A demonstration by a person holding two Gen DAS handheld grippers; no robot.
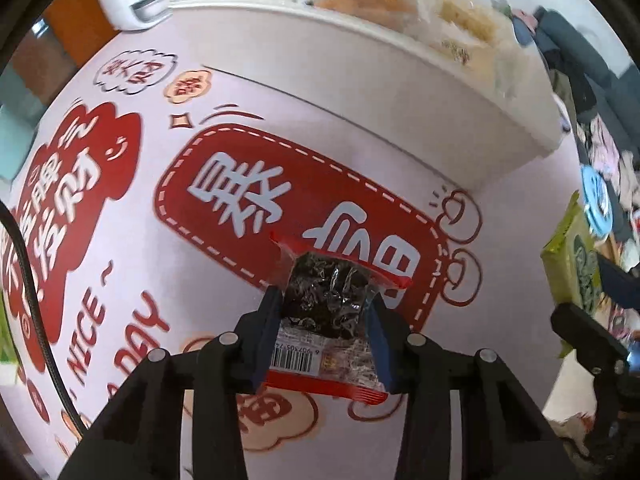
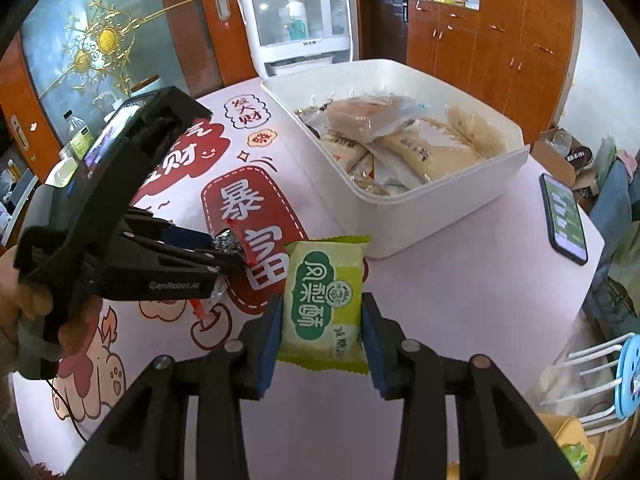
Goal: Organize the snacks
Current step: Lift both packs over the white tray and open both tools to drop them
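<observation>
Jaws grip two snack packets over pink printed tablecloth (image 2: 460, 280) near white bin (image 2: 440, 208).

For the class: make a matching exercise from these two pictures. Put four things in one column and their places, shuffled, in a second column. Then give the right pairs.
Things
1 green packet
2 red-edged dark packet
3 white bin
4 phone

Places
A lying flat on the tablecloth
B in the left tongs
C holding wrapped snacks
D in the right tongs

Pairs: 1-D, 2-B, 3-C, 4-A

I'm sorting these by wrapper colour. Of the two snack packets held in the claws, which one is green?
The packet in the right claw: the green snack packet with white lettering. The left claw holds a red-edged packet with dark contents.
</observation>
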